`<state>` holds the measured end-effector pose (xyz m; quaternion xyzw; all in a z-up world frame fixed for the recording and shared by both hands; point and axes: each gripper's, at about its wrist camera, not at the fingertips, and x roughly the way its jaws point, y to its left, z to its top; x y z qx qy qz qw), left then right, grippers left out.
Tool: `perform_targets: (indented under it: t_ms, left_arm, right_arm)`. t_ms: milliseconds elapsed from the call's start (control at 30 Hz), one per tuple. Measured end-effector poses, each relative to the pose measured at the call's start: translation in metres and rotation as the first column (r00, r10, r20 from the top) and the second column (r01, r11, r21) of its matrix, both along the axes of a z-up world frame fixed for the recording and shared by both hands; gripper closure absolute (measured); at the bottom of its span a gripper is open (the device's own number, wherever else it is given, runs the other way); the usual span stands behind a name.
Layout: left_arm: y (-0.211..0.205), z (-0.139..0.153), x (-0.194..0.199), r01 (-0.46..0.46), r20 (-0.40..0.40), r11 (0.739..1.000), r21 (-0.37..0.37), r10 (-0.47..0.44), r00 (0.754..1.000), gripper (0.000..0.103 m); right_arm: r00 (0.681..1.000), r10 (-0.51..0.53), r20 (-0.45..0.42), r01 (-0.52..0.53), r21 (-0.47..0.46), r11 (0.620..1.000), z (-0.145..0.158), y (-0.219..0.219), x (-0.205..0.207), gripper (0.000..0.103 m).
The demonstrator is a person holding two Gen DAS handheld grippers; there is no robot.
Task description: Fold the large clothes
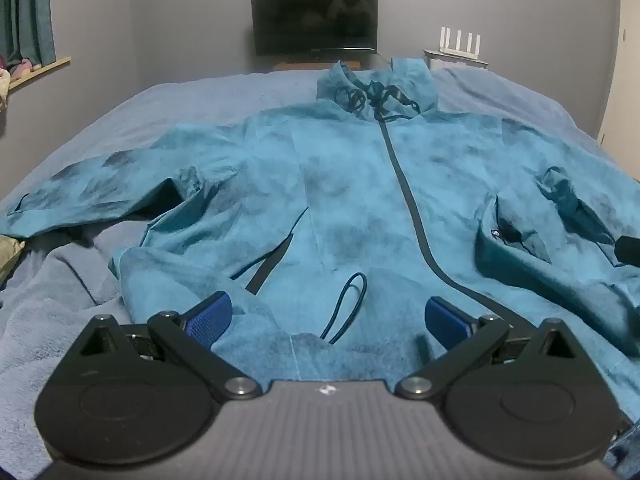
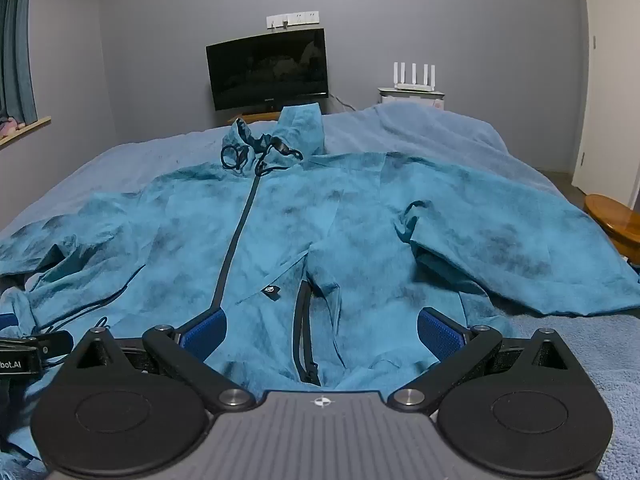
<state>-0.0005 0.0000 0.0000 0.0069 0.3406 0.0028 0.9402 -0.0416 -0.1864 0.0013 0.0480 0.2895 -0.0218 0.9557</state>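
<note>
Bed [image 1: 100,112] carries the teal jacket [image 1: 344,184], spread front-up, hem at the near edge. I hold my left gripper [image 1: 330,318] and right gripper [image 2: 322,334] over that hem, both wide, gripping nothing.

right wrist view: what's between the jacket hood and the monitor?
Only bare blue bedspread lies between the jacket hood and the monitor, then the bed's far edge; right wrist view shows it.

The jacket [image 1: 340,184] is thin matt cloth; the bed blanket [image 1: 60,300] looks fuzzy; the monitor [image 1: 314,20] is glossy.
</note>
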Motion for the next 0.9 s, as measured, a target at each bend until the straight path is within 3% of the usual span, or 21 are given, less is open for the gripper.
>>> perform_targets:
  t_ms: [900]
  left_arm:
    - [0.0015,0.0002,0.0004,0.001,-0.01,1.0,0.001,-0.001,1.0,0.0]
  right_arm:
    - [1.0,0.0,-0.004,0.0,-0.002,1.0,0.0015,0.0,-0.0007,0.0]
